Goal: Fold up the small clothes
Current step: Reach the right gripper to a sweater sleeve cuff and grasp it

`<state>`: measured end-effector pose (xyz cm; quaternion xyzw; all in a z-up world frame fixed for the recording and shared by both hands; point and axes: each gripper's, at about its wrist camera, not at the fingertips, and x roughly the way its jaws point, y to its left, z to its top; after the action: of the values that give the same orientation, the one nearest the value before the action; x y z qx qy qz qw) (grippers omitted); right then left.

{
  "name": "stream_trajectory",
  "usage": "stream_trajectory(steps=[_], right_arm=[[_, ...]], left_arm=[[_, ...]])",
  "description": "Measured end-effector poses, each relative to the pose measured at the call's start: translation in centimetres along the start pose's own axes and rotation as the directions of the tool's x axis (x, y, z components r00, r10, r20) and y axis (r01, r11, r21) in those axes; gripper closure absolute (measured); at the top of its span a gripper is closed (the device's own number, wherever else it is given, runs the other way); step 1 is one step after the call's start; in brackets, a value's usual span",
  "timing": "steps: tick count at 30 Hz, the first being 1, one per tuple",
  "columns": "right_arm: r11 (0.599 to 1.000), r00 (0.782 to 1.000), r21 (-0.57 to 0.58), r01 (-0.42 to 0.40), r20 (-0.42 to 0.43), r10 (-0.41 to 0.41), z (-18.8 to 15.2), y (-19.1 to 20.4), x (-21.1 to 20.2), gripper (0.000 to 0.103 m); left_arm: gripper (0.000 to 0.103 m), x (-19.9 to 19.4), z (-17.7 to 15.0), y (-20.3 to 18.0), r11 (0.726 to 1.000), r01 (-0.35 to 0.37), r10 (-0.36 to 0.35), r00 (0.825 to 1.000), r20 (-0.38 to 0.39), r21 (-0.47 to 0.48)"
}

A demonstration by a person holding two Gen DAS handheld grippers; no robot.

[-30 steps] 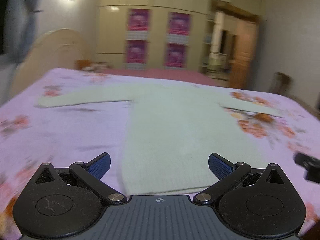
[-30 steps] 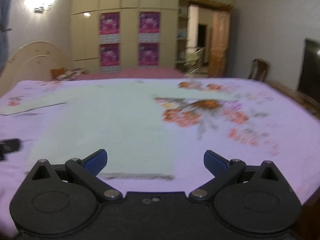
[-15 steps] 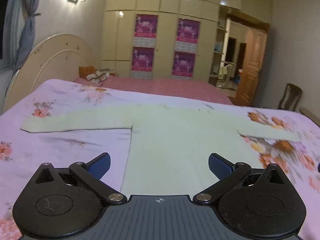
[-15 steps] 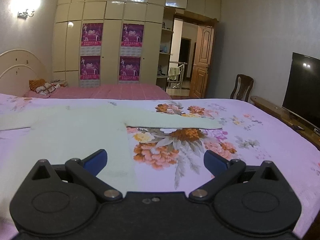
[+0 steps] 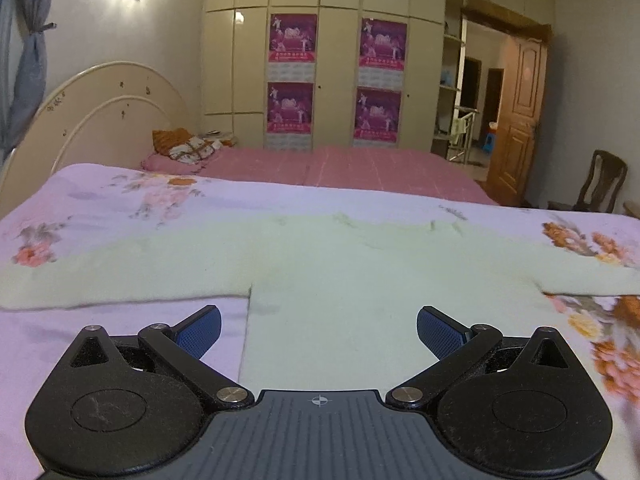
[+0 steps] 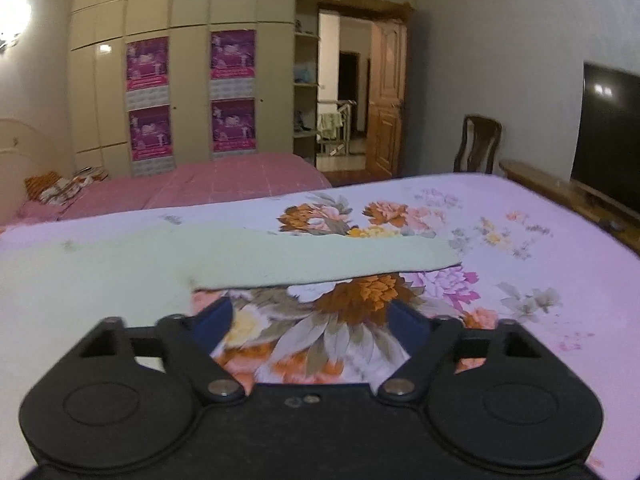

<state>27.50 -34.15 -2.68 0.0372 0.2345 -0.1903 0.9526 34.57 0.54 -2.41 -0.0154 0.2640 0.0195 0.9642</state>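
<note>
A pale green long-sleeved sweater (image 5: 340, 280) lies flat on the floral purple bedsheet (image 5: 100, 340), sleeves spread out to both sides. My left gripper (image 5: 318, 330) is open above the sweater's body, near its left armpit, with nothing between its blue pads. In the right wrist view the sweater's right sleeve (image 6: 320, 256) stretches across just ahead of my right gripper (image 6: 310, 320). That gripper's jaws are closing over the flowered sheet below the sleeve, and no cloth is between them.
A second bed with a pink cover (image 5: 340, 168) and pillows (image 5: 184, 148) stands behind. Wardrobes with purple posters (image 5: 336, 80) line the back wall. A wooden door (image 6: 386, 100), a chair (image 6: 478, 144) and a television (image 6: 608, 136) are to the right.
Both grippers have moved forward over the sweater toward its shoulders and sleeves. The right gripper's jaws have narrowed; the left gripper's have stayed wide.
</note>
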Motion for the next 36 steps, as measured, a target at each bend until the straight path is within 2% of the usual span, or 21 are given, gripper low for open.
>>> stream_trajectory(steps=[2, 4, 5, 8, 13, 19, 25, 28, 34, 36], right_arm=[[0.999, 1.0, 0.036, 0.002, -0.013, -0.002, 0.5, -1.2, 2.3, 0.039], [0.996, 0.999, 0.087, 0.017, -0.034, -0.014, 1.0, -2.7, 5.0, 0.054], [0.993, 0.999, 0.117, 0.026, -0.044, -0.021, 1.1, -3.5, 6.2, 0.056], [0.977, 0.996, 0.198, 0.072, -0.064, -0.06, 1.5, -6.0, 9.6, 0.055], [0.943, 0.991, 0.31, 0.122, -0.098, -0.096, 1.6, -10.0, 14.5, 0.056], [0.921, 0.988, 0.36, 0.147, -0.102, -0.117, 1.5, -12.2, 17.6, 0.057], [0.87, 0.981, 0.457, 0.186, -0.134, -0.14, 1.3, -15.2, 19.8, 0.059], [0.857, 0.982, 0.482, 0.181, -0.135, -0.132, 1.0, -16.4, 20.2, 0.064], [0.855, 0.991, 0.505, 0.119, -0.109, -0.074, 1.3, -17.6, 21.3, 0.063], [0.864, 0.991, 0.49, 0.116, -0.115, -0.067, 1.6, -17.6, 21.9, 0.068]], left_arm=[[0.0, 1.8, 0.4, 0.0, 1.0, -0.03, 0.029, 1.0, 0.009, 0.009], [0.0, 3.9, 0.8, 0.3, 0.998, -0.062, 0.062, 0.998, 0.005, -0.003], [0.0, 4.5, 0.9, 0.5, 0.997, -0.072, 0.072, 0.997, 0.005, -0.008], [0.0, 7.0, 1.3, 1.1, 0.995, -0.096, 0.096, 0.995, -0.006, -0.012], [0.0, 10.3, 1.5, 1.4, 0.997, -0.073, 0.073, 0.997, -0.036, -0.007], [0.0, 12.7, 1.5, 1.6, 0.997, -0.075, 0.075, 0.996, -0.051, 0.005], [0.0, 13.9, 1.3, 1.5, 0.998, -0.065, 0.065, 0.996, -0.057, -0.002], [0.0, 14.3, 1.2, 1.3, 0.998, -0.061, 0.061, 0.996, -0.061, 0.002], [0.0, 14.9, 1.2, 1.4, 0.998, -0.056, 0.055, 0.996, -0.072, -0.013], [0.0, 14.9, 1.3, 1.5, 0.998, -0.058, 0.057, 0.996, -0.071, -0.013]])
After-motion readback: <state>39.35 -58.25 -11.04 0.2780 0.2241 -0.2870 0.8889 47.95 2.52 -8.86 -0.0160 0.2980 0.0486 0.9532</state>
